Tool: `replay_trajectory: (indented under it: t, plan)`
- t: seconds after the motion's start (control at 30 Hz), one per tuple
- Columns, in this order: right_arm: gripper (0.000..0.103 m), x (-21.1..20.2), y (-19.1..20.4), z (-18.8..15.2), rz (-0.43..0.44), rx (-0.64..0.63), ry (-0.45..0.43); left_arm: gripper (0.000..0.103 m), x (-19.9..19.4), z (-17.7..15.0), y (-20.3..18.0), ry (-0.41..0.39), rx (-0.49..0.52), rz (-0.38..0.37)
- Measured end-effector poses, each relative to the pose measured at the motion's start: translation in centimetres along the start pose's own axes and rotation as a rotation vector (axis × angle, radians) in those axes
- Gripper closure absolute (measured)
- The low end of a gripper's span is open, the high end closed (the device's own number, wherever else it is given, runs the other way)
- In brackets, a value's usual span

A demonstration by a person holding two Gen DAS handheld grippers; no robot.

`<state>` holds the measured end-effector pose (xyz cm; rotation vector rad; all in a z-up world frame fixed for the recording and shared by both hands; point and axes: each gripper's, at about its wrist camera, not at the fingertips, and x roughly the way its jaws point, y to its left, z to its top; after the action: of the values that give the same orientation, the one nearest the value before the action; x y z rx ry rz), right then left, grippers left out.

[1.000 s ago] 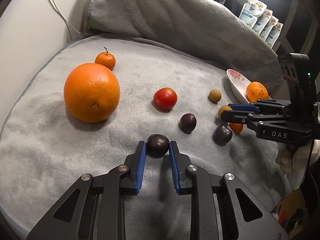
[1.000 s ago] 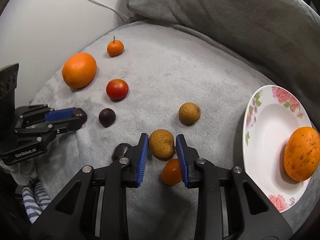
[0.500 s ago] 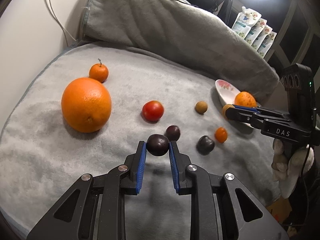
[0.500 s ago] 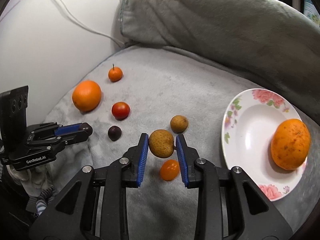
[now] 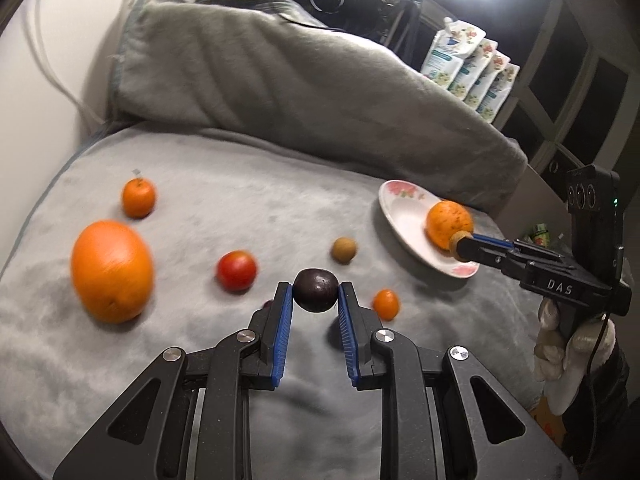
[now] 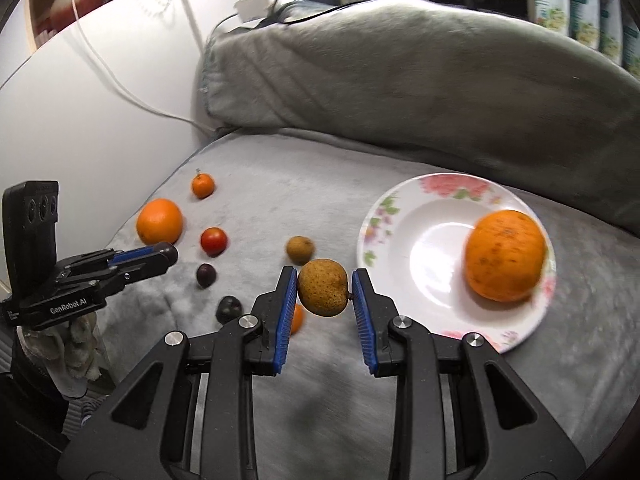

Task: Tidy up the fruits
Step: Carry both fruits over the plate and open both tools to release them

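My left gripper (image 5: 315,297) is shut on a dark plum (image 5: 315,290) and holds it above the grey blanket. My right gripper (image 6: 324,293) is shut on a brown round fruit (image 6: 322,293) and holds it in the air just left of the flowered white plate (image 6: 404,248), which bears an orange fruit (image 6: 505,254). On the blanket lie a big orange (image 5: 112,270), a small tangerine (image 5: 138,198), a red tomato (image 5: 236,270), a brown longan (image 5: 343,249), a kumquat (image 5: 386,303) and two more plums (image 6: 206,275) (image 6: 229,308).
A folded grey blanket (image 5: 304,84) rises as a ridge behind the fruit. A white wall with cables (image 6: 120,88) is at the left. Pouches (image 5: 472,68) stand at the back right. The blanket's front edge drops off near me.
Both grippers have risen and drawn back with their fruit. The right gripper with the brown fruit has moved right toward the plate.
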<state>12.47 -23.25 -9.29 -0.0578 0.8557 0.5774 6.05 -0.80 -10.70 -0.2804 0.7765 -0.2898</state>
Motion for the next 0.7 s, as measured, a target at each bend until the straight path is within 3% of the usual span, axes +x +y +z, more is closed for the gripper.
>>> replay_trajectory:
  t: [0.7]
  plan:
    - [0.073, -1.4, -3.6, -1.7, -0.068, 0.064, -0.013, 0.081, 4.7, 3.0, -6.1, 0.028, 0.114, -0.099]
